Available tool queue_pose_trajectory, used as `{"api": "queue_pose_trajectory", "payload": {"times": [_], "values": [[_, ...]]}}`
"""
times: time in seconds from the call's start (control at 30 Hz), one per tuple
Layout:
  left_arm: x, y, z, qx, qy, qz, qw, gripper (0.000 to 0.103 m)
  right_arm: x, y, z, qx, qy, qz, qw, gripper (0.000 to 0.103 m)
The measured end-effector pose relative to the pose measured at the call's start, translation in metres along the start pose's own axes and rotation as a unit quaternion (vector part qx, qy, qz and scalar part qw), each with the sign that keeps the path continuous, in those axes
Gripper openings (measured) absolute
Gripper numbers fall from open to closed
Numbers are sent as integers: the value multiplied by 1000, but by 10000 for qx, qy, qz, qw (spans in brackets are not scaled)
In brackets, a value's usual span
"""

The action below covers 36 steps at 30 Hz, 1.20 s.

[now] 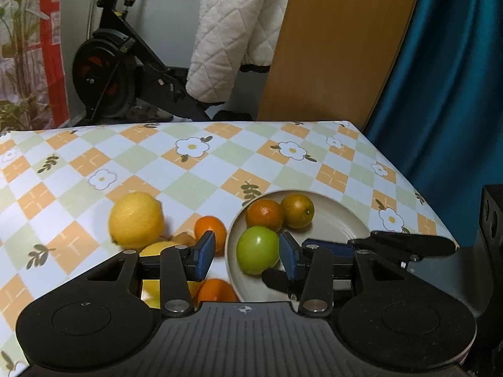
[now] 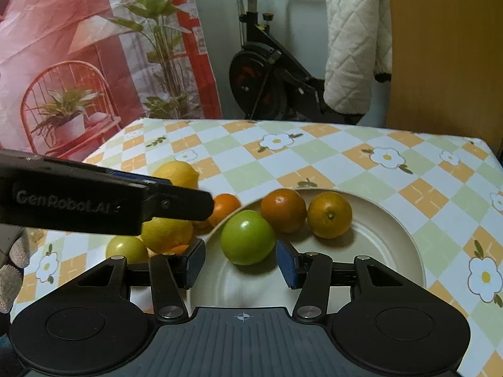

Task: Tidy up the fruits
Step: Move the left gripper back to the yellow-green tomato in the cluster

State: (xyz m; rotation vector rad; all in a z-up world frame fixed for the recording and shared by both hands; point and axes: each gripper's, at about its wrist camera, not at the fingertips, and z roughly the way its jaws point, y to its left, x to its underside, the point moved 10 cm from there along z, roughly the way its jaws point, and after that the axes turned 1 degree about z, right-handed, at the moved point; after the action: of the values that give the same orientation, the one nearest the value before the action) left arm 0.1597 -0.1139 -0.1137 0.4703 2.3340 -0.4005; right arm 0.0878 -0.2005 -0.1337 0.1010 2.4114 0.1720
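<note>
Both tools hang over the near part of the table (image 2: pixel 314 157) with their jaws spread and nothing clamped: the right gripper (image 2: pixel 240 262) frames the green fruit (image 2: pixel 246 237) on the plate (image 2: pixel 393 220) without touching it, and the left gripper (image 1: pixel 246 256) sits just above the plate's left rim, its right pad close beside that same fruit, so which tool is concerned with it I cannot tell. The plate, lying toward the table's right edge, looks to be the gathering place, since three fruits rest there together: the green one nearest, and two oranges (image 2: pixel 283 210) side by side behind it. The rest lie loose on the cloth off the plate's left rim, presumably waiting their turn: two lemons (image 2: pixel 177 172), one greenish-yellow fruit (image 2: pixel 127 248) nearest the front edge, and at least two small oranges (image 1: pixel 210 227), one half hidden beneath the left tool. By my judgement the sorting is under halfway.
</note>
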Motion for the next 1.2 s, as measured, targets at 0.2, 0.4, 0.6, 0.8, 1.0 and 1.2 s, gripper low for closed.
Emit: {"api": "queue_pose_trajectory", "payload": {"times": [0.2,0.4,0.6,0.8,1.0,1.2], "values": [[7,8,-11,-163,-31,10,9999,47,-3,7,0,-50,23,-49,10000,47],[6,27,-31,-347,-362,-325,9982,48,-3,22,-2,-88,145,-382,9991,47],[13,42,-38,-446,-410,-607,9963,48,1,36,-5,-132,274,-628,9976,47],[12,44,-42,-432,-482,-649,9958,48,-3,38,-10,-113,236,-693,9973,47],[14,39,-38,-333,-455,-610,9965,48,-4,35,-9,-105,193,-607,9979,47],[19,40,-38,-223,-363,-559,9975,48,-5,36,-4,-138,73,-397,9991,47]]}}
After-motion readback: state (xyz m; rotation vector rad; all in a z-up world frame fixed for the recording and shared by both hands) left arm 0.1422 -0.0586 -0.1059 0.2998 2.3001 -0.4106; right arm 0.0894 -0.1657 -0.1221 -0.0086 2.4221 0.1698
